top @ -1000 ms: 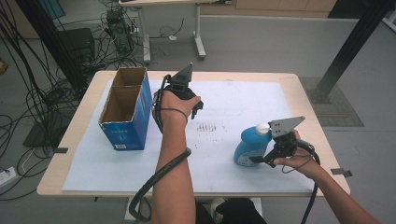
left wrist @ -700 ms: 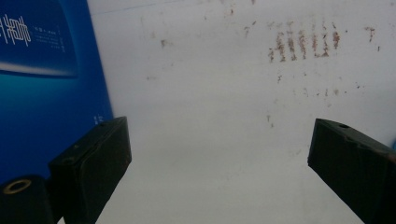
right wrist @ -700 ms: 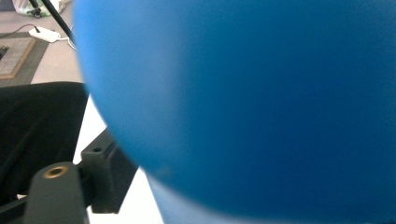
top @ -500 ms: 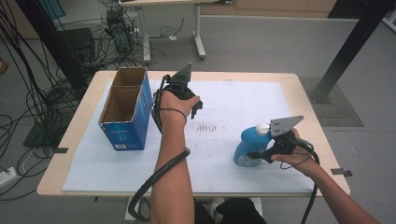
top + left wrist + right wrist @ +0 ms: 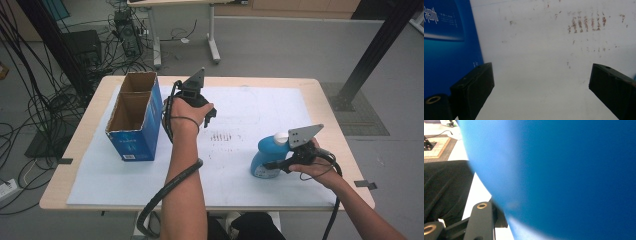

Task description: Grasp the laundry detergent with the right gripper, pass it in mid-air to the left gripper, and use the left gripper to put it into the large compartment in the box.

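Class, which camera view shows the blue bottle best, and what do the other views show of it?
The high view: the whole blue bottle with its white cap stands on the white mat, at the right gripper. The right gripper view gives just a blurred blue wall pressed close. The left gripper view looks at the mat and the blue box instead.

This looked like a lab or test room — a bare grey floor point(image 5: 280, 45), bundles of black cables point(image 5: 35, 90) trailing beside the table point(image 5: 320, 95), a computer tower point(image 5: 127, 35) on the floor, and a black metal frame post point(image 5: 377, 47) — no home furnishings.
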Demonstrator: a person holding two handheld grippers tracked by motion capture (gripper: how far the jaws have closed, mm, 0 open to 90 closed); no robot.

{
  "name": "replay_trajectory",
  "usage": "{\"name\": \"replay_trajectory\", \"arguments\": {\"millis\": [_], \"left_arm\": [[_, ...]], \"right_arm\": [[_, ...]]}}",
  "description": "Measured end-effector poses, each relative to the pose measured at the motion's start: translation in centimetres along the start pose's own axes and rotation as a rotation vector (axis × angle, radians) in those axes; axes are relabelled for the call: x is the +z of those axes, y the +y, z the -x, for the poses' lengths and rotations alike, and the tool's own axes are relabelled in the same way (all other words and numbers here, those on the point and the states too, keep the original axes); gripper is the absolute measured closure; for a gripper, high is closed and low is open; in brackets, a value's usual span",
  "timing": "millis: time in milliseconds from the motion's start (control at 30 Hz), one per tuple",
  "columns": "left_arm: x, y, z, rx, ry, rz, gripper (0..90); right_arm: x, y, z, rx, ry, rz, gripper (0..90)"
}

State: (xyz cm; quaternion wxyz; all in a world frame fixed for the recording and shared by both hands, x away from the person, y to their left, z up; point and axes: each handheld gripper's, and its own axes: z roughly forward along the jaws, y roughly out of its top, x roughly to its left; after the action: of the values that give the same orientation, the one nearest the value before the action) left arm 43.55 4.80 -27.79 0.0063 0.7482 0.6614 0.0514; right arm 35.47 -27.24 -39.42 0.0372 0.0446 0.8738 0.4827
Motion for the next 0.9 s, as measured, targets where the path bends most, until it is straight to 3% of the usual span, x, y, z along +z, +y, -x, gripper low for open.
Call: {"name": "replay_trajectory", "arguments": {"millis": [900], "left_arm": [[-0.57, -0.01, 0.19, 0.005, 0.006, 0.010, 6.5]], "right_arm": [[-0.02, -0.19, -0.05, 0.009, -0.009, 0.016, 41.9]]}}
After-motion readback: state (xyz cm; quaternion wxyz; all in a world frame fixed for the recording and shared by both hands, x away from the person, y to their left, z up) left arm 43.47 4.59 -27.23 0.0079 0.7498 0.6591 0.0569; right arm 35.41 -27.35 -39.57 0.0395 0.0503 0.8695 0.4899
